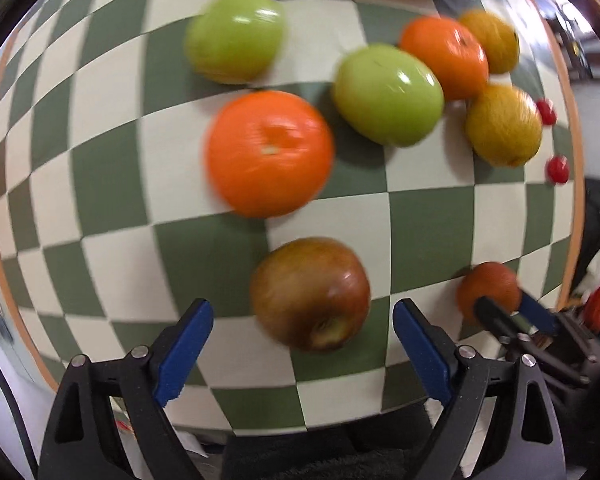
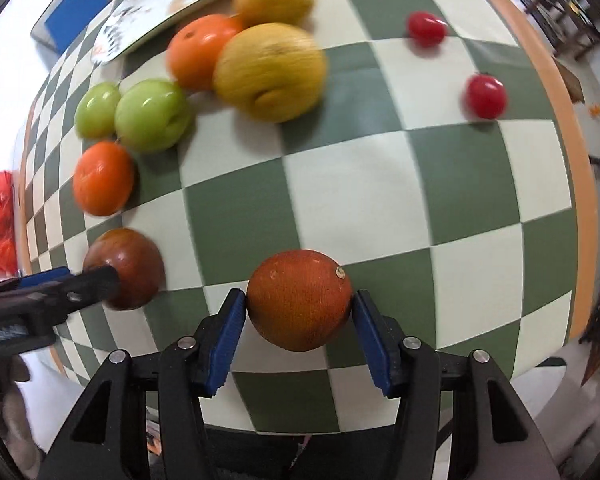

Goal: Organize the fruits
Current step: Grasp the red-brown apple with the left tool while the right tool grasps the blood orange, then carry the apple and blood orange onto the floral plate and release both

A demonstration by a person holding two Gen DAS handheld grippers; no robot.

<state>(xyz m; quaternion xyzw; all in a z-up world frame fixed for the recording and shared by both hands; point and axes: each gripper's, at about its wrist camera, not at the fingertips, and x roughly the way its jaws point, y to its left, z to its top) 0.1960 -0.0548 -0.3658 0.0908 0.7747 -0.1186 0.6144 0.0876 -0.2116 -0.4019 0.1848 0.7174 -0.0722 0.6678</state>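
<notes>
Straddling a dark red apple [image 1: 311, 294] near the checkered table's [image 2: 356, 184] front edge, the left gripper [image 1: 302, 332] stands wide apart, touching nothing. The right gripper [image 2: 300, 322] pinches a russet orange [image 2: 299, 300] at its widest girth. Both fruits look firm, round, smooth-skinned and likely to roll, so a grip across the middle suits them.

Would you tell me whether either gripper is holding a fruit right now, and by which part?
The right gripper clamps the dark orange at its sides. The left gripper is open around the red apple, not gripping.
</notes>
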